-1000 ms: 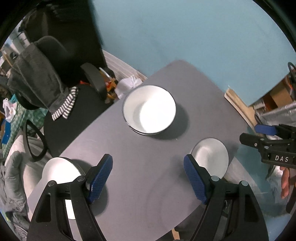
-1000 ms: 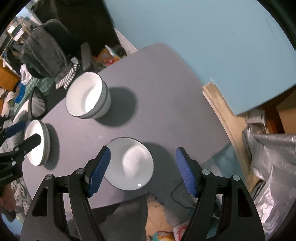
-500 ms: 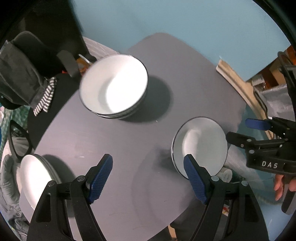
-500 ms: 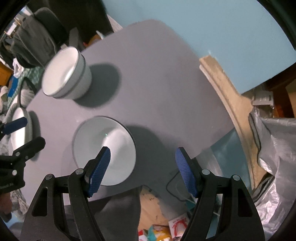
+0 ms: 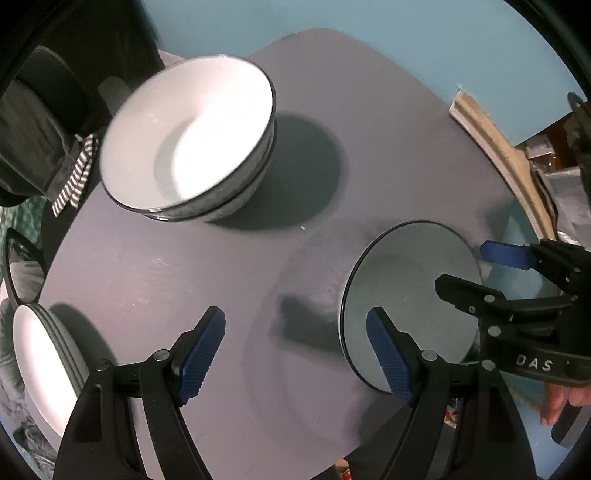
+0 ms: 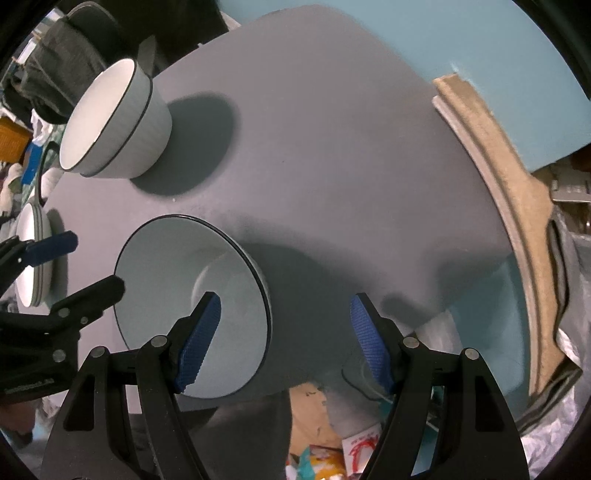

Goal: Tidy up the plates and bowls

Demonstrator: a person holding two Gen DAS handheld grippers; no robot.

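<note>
R gripper (image 6: 284, 343), jaws spread w/ nothing held, is straddling the rim of the lone white dark-rimmed bowl (image 6: 192, 314) at the grey table's (image 6: 332, 147) near edge, likely to nest it w/ the stacked white bowls (image 6: 110, 122); L gripper (image 5: 295, 354), also released, is hovering beside.

Grey round-cornered table (image 5: 369, 122) against a light blue wall (image 6: 461, 33). Beige board (image 6: 491, 155) leaning at the wall base beside the table. Dark chair (image 5: 40, 122) draped with grey clothing (image 6: 62, 51) behind. Paper clutter on floor (image 6: 332, 446). Overhead light, hard shadows.
</note>
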